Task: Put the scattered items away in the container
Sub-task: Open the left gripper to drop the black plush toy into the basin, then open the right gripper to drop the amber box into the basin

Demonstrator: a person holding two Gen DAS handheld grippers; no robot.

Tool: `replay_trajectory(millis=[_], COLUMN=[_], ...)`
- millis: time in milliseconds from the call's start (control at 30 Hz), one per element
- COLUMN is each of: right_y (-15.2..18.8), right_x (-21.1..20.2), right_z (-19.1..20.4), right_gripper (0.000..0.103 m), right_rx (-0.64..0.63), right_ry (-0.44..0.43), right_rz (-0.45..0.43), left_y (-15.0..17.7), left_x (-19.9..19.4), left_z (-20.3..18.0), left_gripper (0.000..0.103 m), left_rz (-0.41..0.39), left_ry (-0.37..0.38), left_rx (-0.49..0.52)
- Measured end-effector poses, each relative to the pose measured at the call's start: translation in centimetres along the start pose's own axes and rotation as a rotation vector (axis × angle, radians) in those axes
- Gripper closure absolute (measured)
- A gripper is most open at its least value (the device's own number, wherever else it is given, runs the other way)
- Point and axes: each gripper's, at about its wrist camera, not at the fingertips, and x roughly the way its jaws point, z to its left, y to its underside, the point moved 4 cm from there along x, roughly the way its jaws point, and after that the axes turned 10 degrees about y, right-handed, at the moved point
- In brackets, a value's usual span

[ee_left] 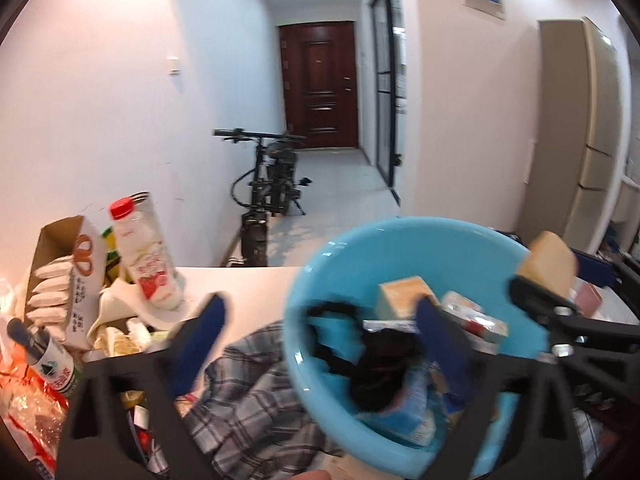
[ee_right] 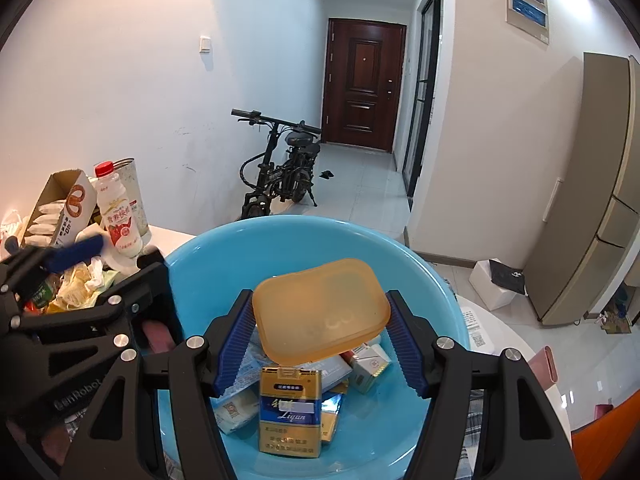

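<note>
Because my right tool (ee_right: 322,320) clamps the amber lid (ee_right: 322,312) above the blue basin (ee_right: 208,272), a release should drop it among the boxes inside; my left tool (ee_left: 320,344) gapes wide and empty over the rim on the bench (ee_left: 248,280).

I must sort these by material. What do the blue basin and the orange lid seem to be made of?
Basin: likely plastic, glossy; the smooth wall shows bright glints. Lid in the right gripper: likely soft plastic or silicone, matte and translucent; the gold pack behind it shows dimly through its edge.
</note>
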Motion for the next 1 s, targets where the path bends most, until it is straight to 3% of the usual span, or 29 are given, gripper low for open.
replay_trajectory(millis=[100, 267, 1000], right_y=[0.04, 0.12, 0.11], right_x=[0.01, 0.03, 0.01], right_z=[-0.19, 0.00, 0.67], right_gripper=[0.036, 0.036, 0.036], right_rx=[0.004, -0.007, -0.017], right_ry=[0.001, -0.004, -0.003], right_rz=[-0.003, 0.001, 0.001], left_y=[-0.20, -0.13, 0.03], left_x=[-0.06, -0.16, 0.29], left_z=[1.07, 0.90, 0.63], left_gripper=[0.000, 0.000, 0.000], left_rz=[0.011, -0.002, 0.032], left_ry=[0.057, 0.011, 0.044], left_rx=[-0.060, -0.024, -0.031])
